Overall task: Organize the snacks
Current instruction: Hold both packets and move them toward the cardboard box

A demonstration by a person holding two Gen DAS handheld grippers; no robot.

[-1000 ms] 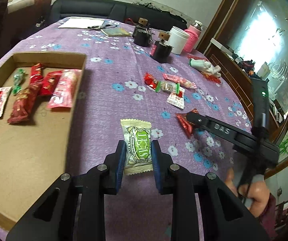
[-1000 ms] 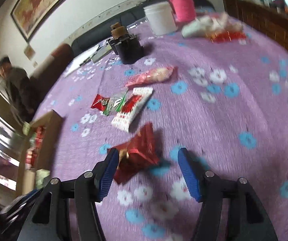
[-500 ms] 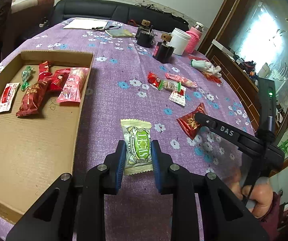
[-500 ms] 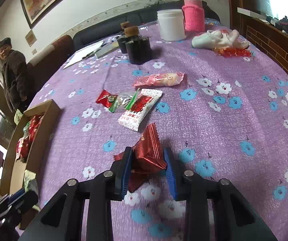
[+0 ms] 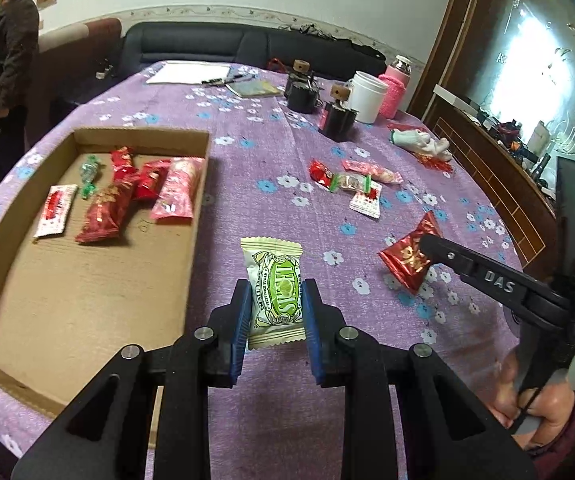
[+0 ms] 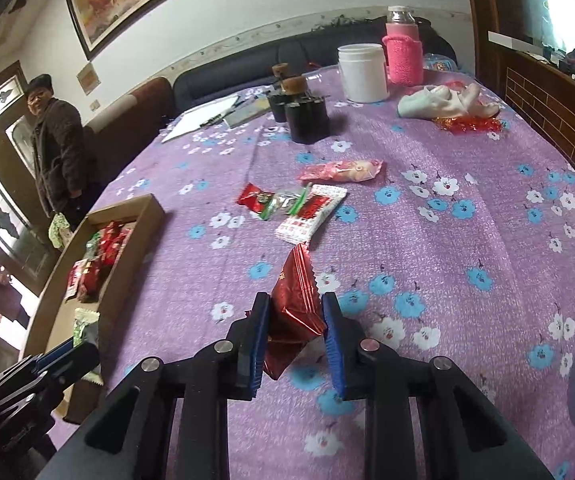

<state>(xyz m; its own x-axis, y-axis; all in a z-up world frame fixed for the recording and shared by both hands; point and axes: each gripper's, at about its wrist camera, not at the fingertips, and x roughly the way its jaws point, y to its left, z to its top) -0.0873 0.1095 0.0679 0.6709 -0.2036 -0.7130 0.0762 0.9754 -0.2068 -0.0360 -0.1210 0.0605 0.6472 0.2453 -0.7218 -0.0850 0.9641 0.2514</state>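
My left gripper (image 5: 276, 296) is shut on a green and white snack packet (image 5: 274, 284), held above the purple tablecloth just right of the cardboard box (image 5: 87, 280). The box holds several red and pink snacks (image 5: 135, 196). My right gripper (image 6: 295, 316) is shut on a red foil snack (image 6: 295, 304), lifted off the cloth; it also shows in the left wrist view (image 5: 407, 258). A cluster of loose snacks (image 6: 307, 200) lies on the table beyond it. The left gripper with its packet shows at the lower left of the right wrist view (image 6: 83, 340).
Dark jars (image 6: 303, 116), a white container (image 6: 361, 74), a pink bottle (image 6: 403, 52), papers (image 6: 199, 118) and a white cloth (image 6: 443, 102) sit at the far side. A person (image 6: 57, 144) stands beyond the table's left edge. A sofa lines the back wall.
My right gripper closed on the red foil snack and lifted it off the cloth. My left gripper, still holding the green packet, rose and stayed near the box's right side.
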